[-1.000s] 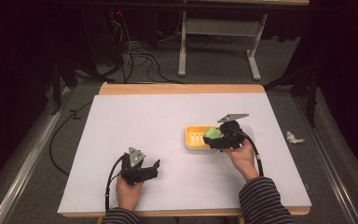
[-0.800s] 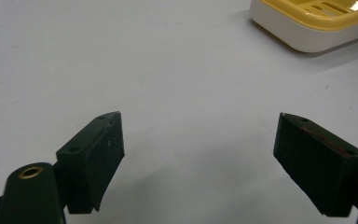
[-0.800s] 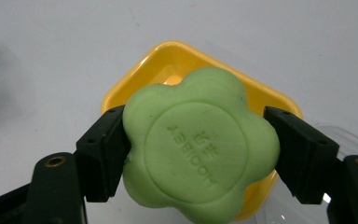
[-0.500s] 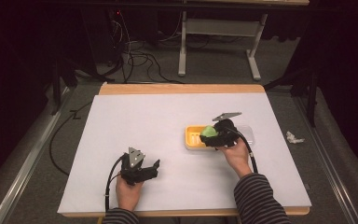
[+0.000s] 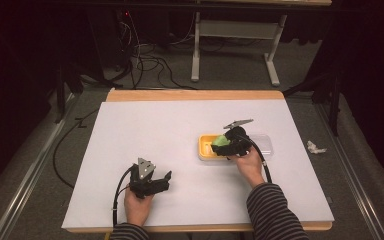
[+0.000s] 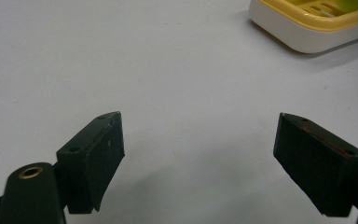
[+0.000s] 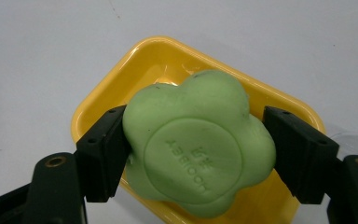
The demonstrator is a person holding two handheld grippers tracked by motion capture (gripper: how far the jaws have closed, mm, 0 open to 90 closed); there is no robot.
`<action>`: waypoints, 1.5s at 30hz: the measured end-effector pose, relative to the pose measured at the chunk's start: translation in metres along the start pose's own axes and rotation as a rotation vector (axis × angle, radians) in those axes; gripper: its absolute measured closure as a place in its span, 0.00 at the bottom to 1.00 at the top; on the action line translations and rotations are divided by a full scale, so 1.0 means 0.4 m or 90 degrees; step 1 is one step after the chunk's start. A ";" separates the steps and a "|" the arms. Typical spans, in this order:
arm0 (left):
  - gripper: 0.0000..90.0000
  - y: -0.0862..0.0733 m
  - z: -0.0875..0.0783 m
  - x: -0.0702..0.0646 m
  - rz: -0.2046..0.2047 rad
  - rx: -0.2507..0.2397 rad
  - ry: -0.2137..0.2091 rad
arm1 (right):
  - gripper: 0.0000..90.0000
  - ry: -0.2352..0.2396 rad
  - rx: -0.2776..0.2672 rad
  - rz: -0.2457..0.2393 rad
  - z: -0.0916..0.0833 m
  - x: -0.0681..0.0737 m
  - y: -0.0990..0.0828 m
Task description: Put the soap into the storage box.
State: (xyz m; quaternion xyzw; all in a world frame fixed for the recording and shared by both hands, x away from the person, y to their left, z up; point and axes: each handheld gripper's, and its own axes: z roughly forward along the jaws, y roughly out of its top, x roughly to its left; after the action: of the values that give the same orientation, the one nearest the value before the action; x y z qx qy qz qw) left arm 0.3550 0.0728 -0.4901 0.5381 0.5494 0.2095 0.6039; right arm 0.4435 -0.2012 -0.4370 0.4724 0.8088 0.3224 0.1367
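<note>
Green soap (image 7: 198, 148) sat squeezed in the right gripper (image 7: 198, 149) over the yellow dish (image 7: 121, 79). The left gripper (image 6: 200, 163) was spread wide near the bench's (image 5: 155, 130) front edge.

Wood table under white sheet, dark cluttered floor around it.
Table (image 5: 195, 95) shows a bare wood strip at the far edge and a thin one at the near edge; white sheet (image 5: 150, 130) covers the rest, plain and flat. Grey floor (image 5: 325, 80) on all sides. Tangle of black cables (image 5: 147, 60) behind the table, far left. One black cable (image 5: 60, 150) loops on the floor along the table's left side. Pale desk frame (image 5: 196, 50) stands well behind, two legs with feet. Crumpled white scrap (image 5: 316, 147) on the floor just right of the table. Metal rail (image 5: 25, 175) runs on the floor at left; another rail (image 5: 360, 195) at right.
</note>
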 end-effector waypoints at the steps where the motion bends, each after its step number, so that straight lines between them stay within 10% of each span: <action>1: 0.19 0.000 0.000 0.000 0.002 0.001 0.000 | 0.30 0.001 0.000 -0.001 0.002 0.000 0.001; 18: 0.19 0.000 0.000 0.001 0.005 0.003 0.001 | 0.32 -0.014 0.004 0.016 0.013 -0.004 0.019; 45: 0.19 0.000 0.000 0.000 0.000 0.002 0.000 | 0.34 -0.028 -0.079 0.001 -0.099 -0.013 0.012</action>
State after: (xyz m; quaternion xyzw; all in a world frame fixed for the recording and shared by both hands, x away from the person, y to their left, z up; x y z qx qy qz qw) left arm 0.3551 0.0728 -0.4901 0.5393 0.5496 0.2087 0.6029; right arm 0.4287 -0.2195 -0.4042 0.4706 0.7836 0.3619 0.1832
